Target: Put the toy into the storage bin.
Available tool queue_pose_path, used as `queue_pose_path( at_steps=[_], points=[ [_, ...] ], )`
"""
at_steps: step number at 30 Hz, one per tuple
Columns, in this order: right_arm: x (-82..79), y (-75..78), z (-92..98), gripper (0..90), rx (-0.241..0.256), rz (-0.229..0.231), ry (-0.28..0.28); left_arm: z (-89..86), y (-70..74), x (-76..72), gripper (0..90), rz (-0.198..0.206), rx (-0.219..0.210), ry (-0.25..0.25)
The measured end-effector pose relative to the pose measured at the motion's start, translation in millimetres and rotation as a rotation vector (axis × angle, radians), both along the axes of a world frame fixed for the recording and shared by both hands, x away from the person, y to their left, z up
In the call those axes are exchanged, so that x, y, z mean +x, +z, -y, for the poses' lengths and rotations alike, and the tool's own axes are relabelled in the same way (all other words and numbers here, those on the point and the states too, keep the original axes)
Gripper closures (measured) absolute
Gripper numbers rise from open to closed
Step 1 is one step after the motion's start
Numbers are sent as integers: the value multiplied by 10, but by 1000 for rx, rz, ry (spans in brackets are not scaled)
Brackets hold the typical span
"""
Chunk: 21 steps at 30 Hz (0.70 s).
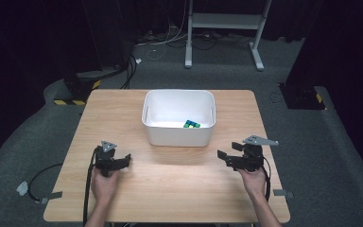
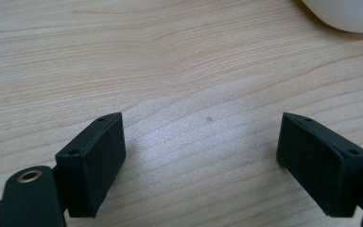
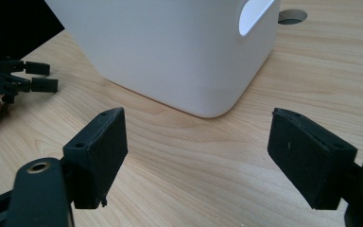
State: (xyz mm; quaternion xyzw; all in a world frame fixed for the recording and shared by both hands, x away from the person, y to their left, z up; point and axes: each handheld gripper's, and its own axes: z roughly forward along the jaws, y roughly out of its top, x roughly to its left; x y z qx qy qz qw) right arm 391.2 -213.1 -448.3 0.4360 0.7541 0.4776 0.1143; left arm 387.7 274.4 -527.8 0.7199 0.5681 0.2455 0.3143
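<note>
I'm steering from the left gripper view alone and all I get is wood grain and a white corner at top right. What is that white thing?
Observer: It is a white bin with handle cut-outs, standing at the middle of the table, seen in the high view.
Operator: Anything in it?
Observer: Yes, a small block of green, blue and yellow cubes lies on its floor toward the near right corner.
Operator: Where is the other hand?
Observer: The right gripper is over the table's right side, beside the bin's near right corner.
Operator: Is it holding something?
Observer: No, its jaws stand wide apart with bare wood between them in the right gripper view.
</note>
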Motion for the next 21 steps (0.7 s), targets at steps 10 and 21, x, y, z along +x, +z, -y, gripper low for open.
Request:
queue_pose_path(
  at_steps=[10, 21],
  points=[
    [16, -86, 21, 208, -19, -18, -23, 0, 0, 0, 166, 0, -1, 0],
    [50, -175, 46, 209, -38, -39, -45, 0, 0, 0, 165, 0, 0, 0]
  ],
)
